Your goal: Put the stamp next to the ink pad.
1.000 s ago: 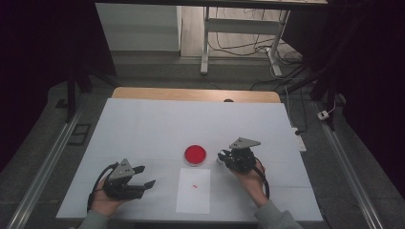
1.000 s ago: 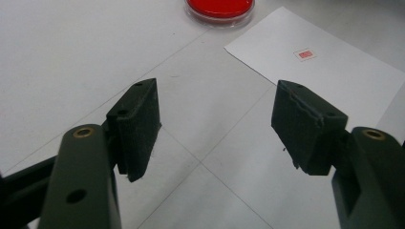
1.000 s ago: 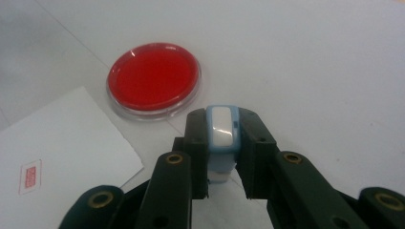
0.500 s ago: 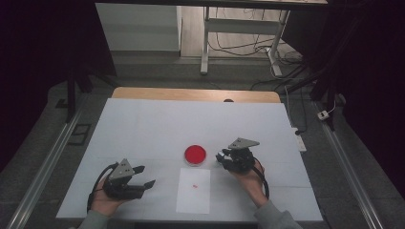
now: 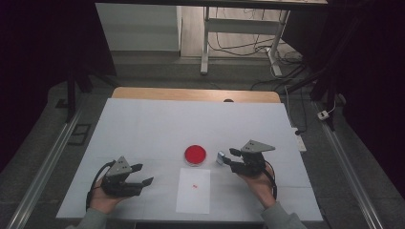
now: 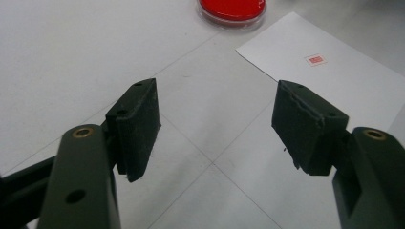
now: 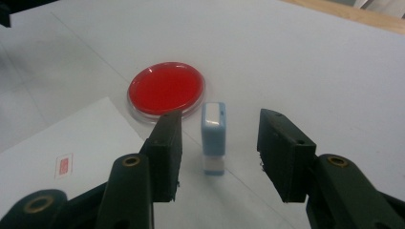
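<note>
A small light-blue stamp point(image 7: 213, 137) stands upright on the white table, just right of a round red ink pad point(image 7: 165, 88). My right gripper point(image 7: 217, 152) is open, its jaws on either side of the stamp and apart from it. In the high view the stamp point(image 5: 220, 157) sits just left of the right gripper point(image 5: 232, 158), beside the red ink pad point(image 5: 196, 154). A white paper sheet point(image 5: 193, 190) bearing a small red stamp mark point(image 5: 194, 185) lies in front of the pad. My left gripper point(image 5: 142, 174) is open above bare table at the front left, nothing between its jaws.
The white table cover point(image 5: 157, 124) reaches back to a wooden edge strip point(image 5: 191, 94). Behind it are metal table legs point(image 5: 206, 43) and cables on the floor point(image 5: 282, 67). A power strip point(image 5: 298, 138) lies off the table's right edge.
The right gripper has opened and left the stamp standing beside the red pad; it has drawn back slightly toward the right. The left gripper has stayed put.
</note>
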A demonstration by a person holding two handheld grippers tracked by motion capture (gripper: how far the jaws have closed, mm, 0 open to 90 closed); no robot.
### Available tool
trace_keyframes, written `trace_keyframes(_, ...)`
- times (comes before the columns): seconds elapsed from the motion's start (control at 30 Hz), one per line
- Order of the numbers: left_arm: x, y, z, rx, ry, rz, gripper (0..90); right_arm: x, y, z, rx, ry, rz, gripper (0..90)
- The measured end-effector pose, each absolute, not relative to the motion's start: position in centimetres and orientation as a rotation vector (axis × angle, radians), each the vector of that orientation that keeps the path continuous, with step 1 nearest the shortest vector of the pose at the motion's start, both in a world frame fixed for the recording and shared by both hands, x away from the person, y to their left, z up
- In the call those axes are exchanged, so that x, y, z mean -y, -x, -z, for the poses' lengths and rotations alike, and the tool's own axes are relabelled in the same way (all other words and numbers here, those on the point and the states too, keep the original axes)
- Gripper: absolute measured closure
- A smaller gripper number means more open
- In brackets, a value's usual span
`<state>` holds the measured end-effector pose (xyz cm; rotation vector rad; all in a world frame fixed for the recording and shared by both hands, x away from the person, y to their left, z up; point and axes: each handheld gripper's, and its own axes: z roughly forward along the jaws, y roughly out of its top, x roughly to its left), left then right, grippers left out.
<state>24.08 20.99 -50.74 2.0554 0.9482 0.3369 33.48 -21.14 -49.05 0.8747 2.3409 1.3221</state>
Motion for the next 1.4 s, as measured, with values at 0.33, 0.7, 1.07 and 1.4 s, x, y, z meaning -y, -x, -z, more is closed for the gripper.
trace_keyframes(0.33, -20.6, -24.2, 50.6, -0.934, -2.053, -0.323, 32.9, 26.1, -30.7, 48.8, -2.244, -0.884, -1.321, 47.7)
trace_keyframes(0.7, -20.8, -24.1, 50.5, -0.937, -2.031, -0.310, 32.8, 30.1, -28.2, 49.5, -2.193, -0.876, -1.267, 47.0)
trace_keyframes(1.07, -20.7, -24.0, 50.5, -0.936, -2.036, -0.316, 32.7, 30.0, -28.3, 50.0, -2.222, -0.849, -1.238, 46.8)
trace_keyframes(1.4, -20.7, -24.0, 50.5, -0.935, -2.035, -0.317, 32.7, 30.1, -28.5, 50.1, -2.229, -0.859, -1.237, 47.0)
